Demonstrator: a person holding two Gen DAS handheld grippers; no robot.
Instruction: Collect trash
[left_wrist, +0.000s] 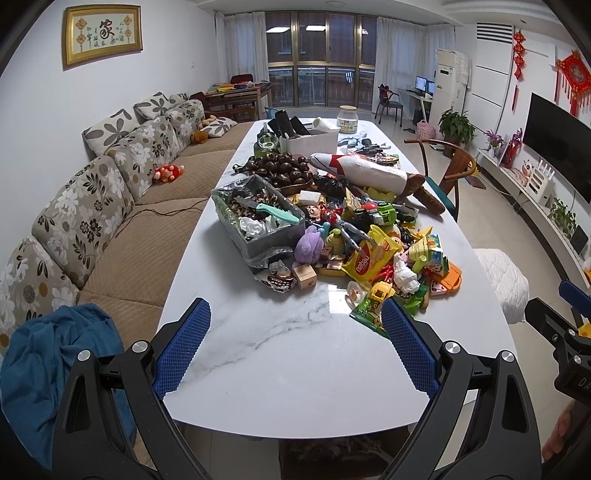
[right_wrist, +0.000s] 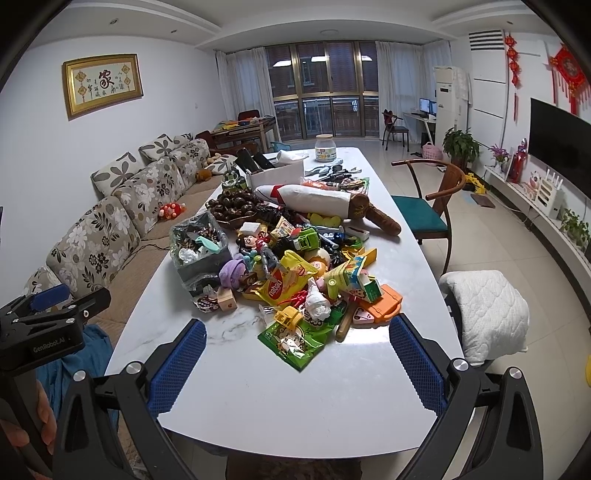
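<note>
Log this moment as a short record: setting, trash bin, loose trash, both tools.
setting: white marble table beside a floral sofa
trash bin: bag-lined grey box, already holding scraps
loose trash: green snack wrapper, crumpled white tissue, yellow snack bag among toys
left tool: open, empty, above table
right tool: open, empty, facing the green wrapper

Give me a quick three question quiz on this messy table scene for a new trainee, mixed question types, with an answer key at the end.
1. True or false: both the left gripper and the right gripper are open and empty.
2. Multiple choice: the green snack wrapper lies at the (A) near edge of the pile, (B) far end by the white jar, (C) inside the lined trash bin.
3. Fill in: the teal-handled knife lies in the ____.

Key: 1 true; 2 A; 3 lined trash bin.
</note>
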